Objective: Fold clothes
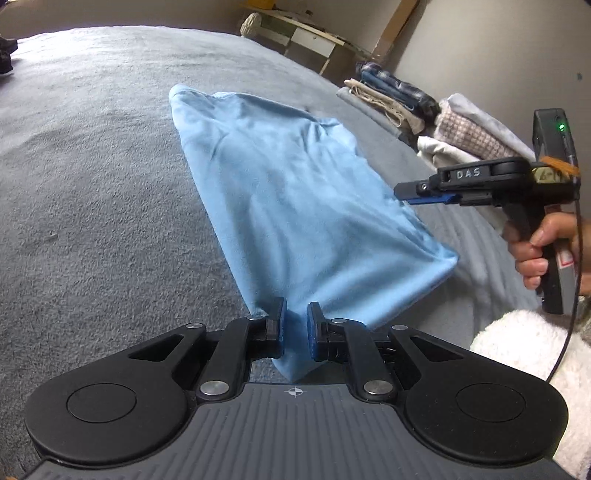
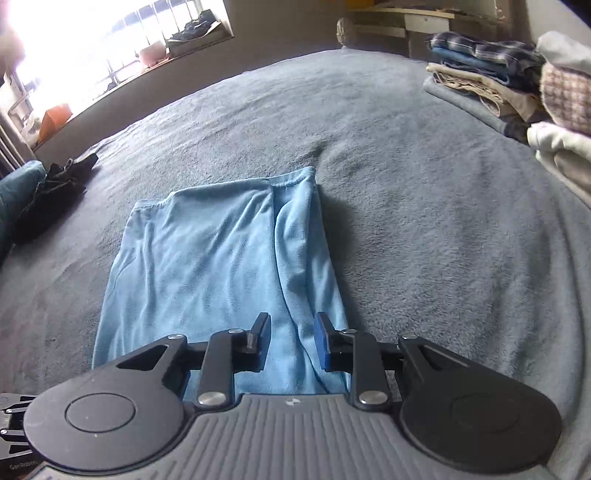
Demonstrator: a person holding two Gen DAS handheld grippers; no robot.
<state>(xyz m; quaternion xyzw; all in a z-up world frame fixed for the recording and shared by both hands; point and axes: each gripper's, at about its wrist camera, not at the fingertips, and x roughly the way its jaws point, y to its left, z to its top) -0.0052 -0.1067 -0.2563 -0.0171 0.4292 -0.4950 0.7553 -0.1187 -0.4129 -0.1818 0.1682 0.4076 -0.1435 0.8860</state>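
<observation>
A light blue garment (image 1: pixel 295 184) lies folded lengthwise on the grey bedspread (image 1: pixel 92 166). Its near corner is drawn up between the jaws of my left gripper (image 1: pixel 296 328), which is shut on it; a point of fabric hangs below the pads. My right gripper (image 1: pixel 402 194) hovers over the garment's right edge, held by a hand (image 1: pixel 535 247). In the right wrist view, the right gripper (image 2: pixel 291 343) stands open above the garment (image 2: pixel 207 258). A fold ridge runs beneath the gap and nothing is pinched.
Stacks of folded clothes (image 1: pixel 399 103) sit along the bed's right side, also seen in the right wrist view (image 2: pixel 491 70). A dark garment (image 2: pixel 55 192) lies crumpled at the far left. A white fleecy sleeve (image 1: pixel 524 354) is at the lower right. A pale shelf (image 1: pixel 306 33) stands behind the bed.
</observation>
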